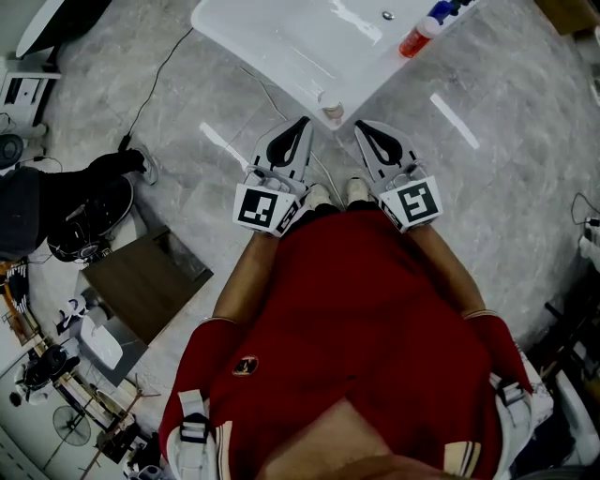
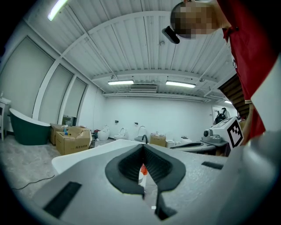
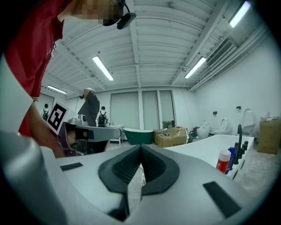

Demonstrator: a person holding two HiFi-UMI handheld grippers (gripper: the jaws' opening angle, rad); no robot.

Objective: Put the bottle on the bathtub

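Observation:
A red bottle with a white cap [image 1: 417, 37] lies on the far rim of the white bathtub [image 1: 281, 37], beside blue bottles [image 1: 448, 9]. My two grippers hover side by side over the floor just short of the tub's near corner. The left gripper [image 1: 302, 123] is shut with nothing in it, and so is the right gripper [image 1: 360, 127]. In the right gripper view the red bottle [image 3: 224, 161] stands at the right on the tub [image 3: 202, 145], well past the closed right gripper [image 3: 141, 147]. In the left gripper view the left gripper [image 2: 143, 147] is closed, with a sliver of the red bottle [image 2: 142, 168] visible below its tips.
A black tap [image 3: 239, 137] stands by the bottles. A cable [image 1: 155, 80] trails over the grey floor at left, near a black bag [image 1: 80, 202] and a brown box [image 1: 141, 281]. A green tub [image 3: 139, 136] and cardboard boxes [image 3: 172, 137] stand farther off.

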